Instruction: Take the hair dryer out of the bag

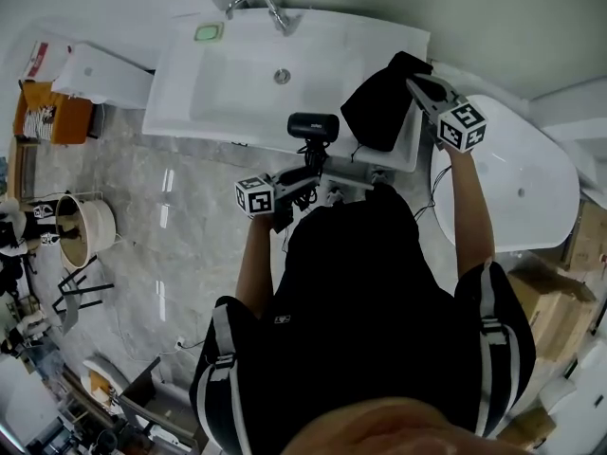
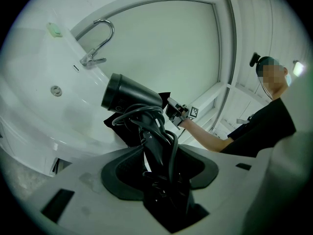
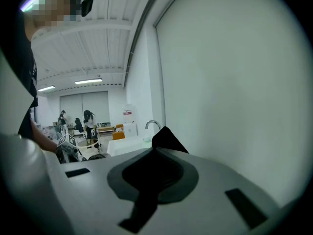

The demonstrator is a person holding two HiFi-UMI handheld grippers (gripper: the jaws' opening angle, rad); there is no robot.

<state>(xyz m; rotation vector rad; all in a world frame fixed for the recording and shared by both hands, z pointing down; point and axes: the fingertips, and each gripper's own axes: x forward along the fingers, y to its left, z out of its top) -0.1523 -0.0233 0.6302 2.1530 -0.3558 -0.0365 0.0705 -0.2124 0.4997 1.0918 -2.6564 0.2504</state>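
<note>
Close to your chest, your left gripper point(image 1: 305, 178) has its jaws pressed onto the handle of the hair dryer point(image 1: 313, 126), with the coiled cord point(image 2: 168, 131) caught in the same pinch. That grip looks deliberate: taking the handle and cord together stops the loops from dangling, and it leaves the heavy head standing up above the jaws, where it is unlikely to twist out.

Just beyond, to your right, the hair dryer sits over the front edge of the sink point(image 1: 237, 74), and the head view shows a gap between it and the bag point(image 1: 379, 102). I judge it already out of the bag, though I cannot tell whether any cord trails back inside.

Farther out, your right gripper point(image 1: 422, 88) is raised, its jaws closed tight on a fold of the black fabric, so the bag hangs limp below them. Holding it high and off to the side seems meant to keep the cloth away from the dryer.

Behind both, the faucet point(image 1: 261, 3) stands at the back of the sink, well apart from either tool.
</note>
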